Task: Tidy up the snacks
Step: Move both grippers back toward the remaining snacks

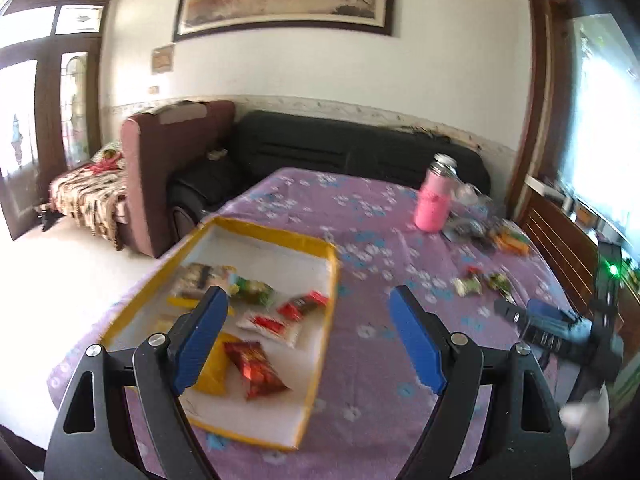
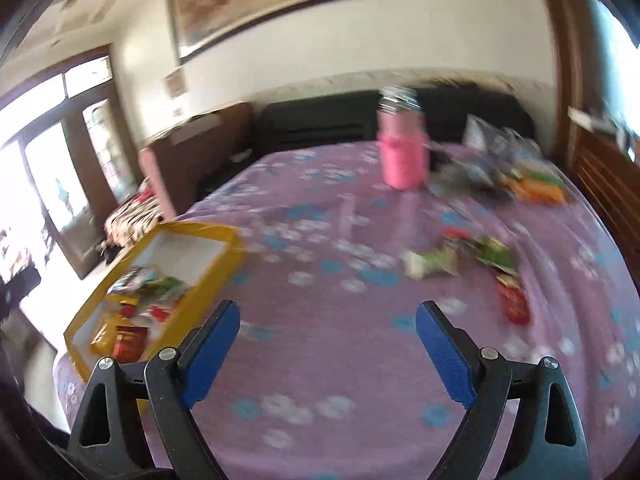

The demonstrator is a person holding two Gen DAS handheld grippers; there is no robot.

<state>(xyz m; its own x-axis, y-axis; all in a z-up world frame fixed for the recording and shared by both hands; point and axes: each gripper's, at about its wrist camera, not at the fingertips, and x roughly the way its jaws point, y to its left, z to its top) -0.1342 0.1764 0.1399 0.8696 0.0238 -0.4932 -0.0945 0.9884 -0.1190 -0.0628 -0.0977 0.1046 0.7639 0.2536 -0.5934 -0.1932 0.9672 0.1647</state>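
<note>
In yellow box [image 1: 332, 280]: several snack pkts [image 1: 256, 368] stowed. Loose pkts [image 2: 460, 260] left on cloth. Left gripper [image 1: 310, 304], right gripper [image 2: 328, 316] spread, nothing held.

Your left gripper [image 1: 308, 300] has black, angular finger arms with triangular cut-outs, silver round screws at the joints and ribbed blue pads [image 1: 416, 342] on the inner faces. Your right gripper [image 2: 327, 314] is built the same: black frame, silver screws, blue pads [image 2: 444, 356].
</note>
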